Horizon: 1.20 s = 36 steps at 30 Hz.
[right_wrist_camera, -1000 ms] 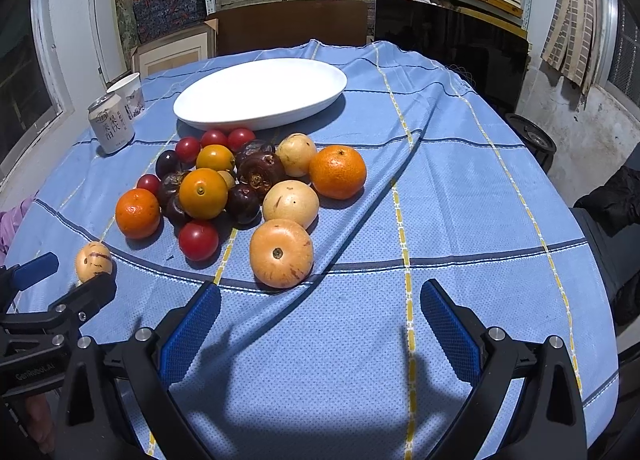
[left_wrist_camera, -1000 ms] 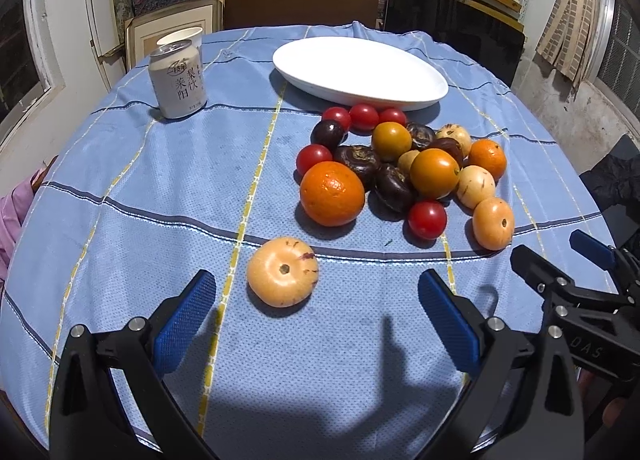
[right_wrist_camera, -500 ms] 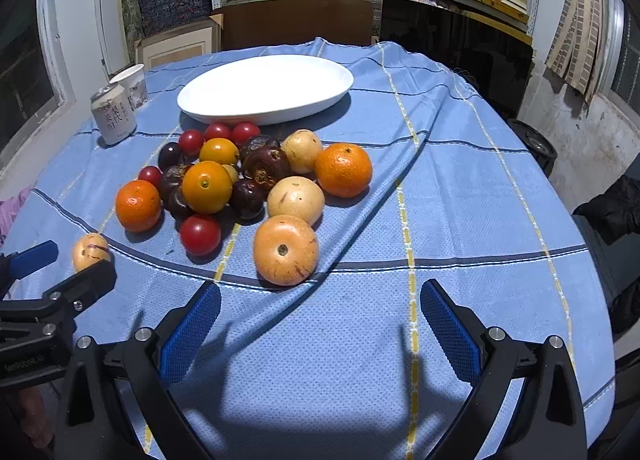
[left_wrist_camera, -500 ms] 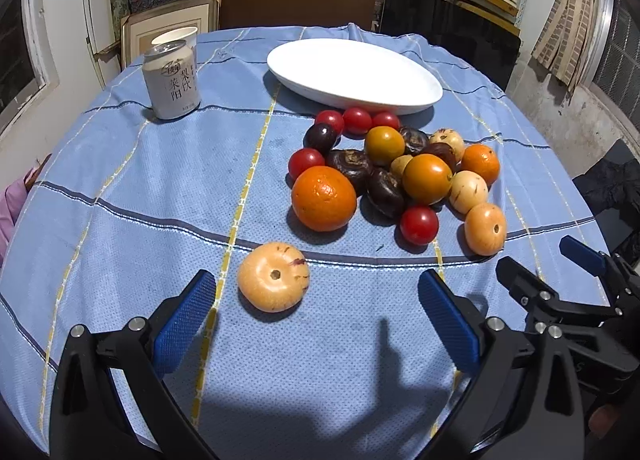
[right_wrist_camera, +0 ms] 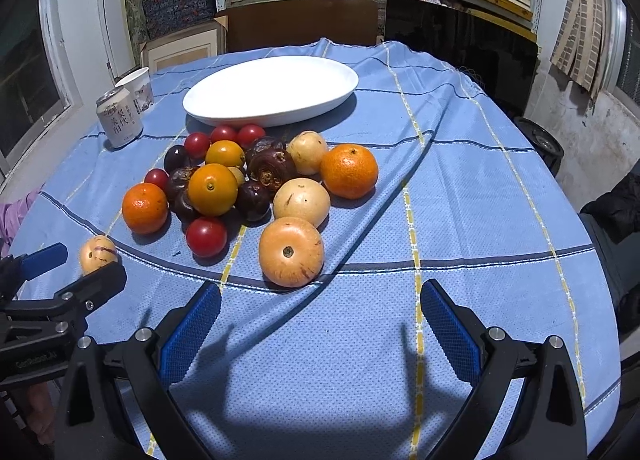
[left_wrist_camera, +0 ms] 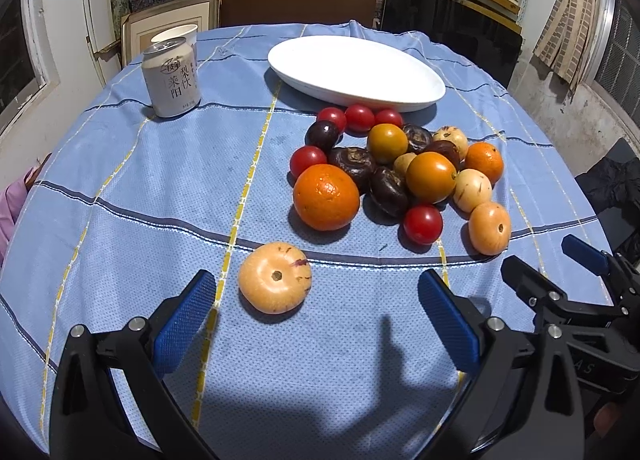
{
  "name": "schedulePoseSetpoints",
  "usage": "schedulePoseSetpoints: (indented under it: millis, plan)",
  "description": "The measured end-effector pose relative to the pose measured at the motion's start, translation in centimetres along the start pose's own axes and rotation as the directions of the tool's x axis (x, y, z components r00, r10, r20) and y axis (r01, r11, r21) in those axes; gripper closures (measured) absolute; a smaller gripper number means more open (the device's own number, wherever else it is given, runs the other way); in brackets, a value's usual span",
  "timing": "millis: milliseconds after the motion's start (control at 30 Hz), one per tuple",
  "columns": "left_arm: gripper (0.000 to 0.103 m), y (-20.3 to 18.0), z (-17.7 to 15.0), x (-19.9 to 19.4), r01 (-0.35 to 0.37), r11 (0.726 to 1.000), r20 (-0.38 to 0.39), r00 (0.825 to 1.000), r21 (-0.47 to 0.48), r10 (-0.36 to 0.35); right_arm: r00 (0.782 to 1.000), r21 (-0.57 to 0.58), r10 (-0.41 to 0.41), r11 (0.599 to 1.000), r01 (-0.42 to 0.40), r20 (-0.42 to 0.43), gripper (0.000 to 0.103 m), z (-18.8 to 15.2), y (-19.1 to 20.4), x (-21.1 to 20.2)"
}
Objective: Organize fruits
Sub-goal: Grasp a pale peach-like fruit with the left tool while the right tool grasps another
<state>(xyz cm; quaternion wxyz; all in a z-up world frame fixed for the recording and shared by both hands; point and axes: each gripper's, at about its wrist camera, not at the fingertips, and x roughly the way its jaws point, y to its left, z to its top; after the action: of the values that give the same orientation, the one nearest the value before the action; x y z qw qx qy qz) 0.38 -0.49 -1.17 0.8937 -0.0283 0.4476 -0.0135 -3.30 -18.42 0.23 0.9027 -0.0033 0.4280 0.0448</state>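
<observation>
Left wrist view: the can (left_wrist_camera: 172,78) reads 梨饮 and 莱阳. A pale fruit (left_wrist_camera: 275,277) lies stem end up near the bench's near edge, apart from the fruit pile (left_wrist_camera: 396,174) by the oval plate (left_wrist_camera: 356,70). Left tongs (left_wrist_camera: 316,312) and right tongs (right_wrist_camera: 318,324) are spread, empty.

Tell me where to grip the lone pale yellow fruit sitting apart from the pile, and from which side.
Grip the lone pale yellow fruit across its round sides at the widest part, stem dimple left facing up. Come from the near side with the open left hand-held gripper, which is likely the easiest: the fruit sits by itself on the blue tablecloth, clear of the big orange.
</observation>
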Motion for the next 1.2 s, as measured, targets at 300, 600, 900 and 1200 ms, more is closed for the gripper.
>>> schedulePoseSetpoints:
  millis: [300, 600, 900, 1200]
  plan:
    - [0.004, 1.0, 0.0, 0.2, -0.013, 1.0, 0.008, 1.0, 0.027, 0.013, 0.998, 0.015, 0.061, 0.998, -0.061, 0.026, 0.003, -0.5, -1.2, -0.2]
    - [0.004, 5.3, -0.1, 1.0, -0.036, 0.999, -0.012, 0.999, 0.012, 0.036, 0.991, -0.077, 0.13, 0.988, -0.131, -0.028, 0.029, -0.1, -0.3, 1.0]
    - [0.004, 3.7, -0.3, 1.9, 0.007, 0.997, -0.055, 0.998, 0.078, -0.003, 0.981, -0.124, 0.172, 0.976, -0.181, -0.085, 0.047, 0.8, 0.2, 2.7]
    - [0.004, 3.4, -0.6, 2.6, 0.015, 0.997, -0.082, 0.997, 0.08, -0.009, 0.984, -0.174, 0.129, 0.973, -0.15, -0.125, 0.061, 1.7, 1.3, 4.7]
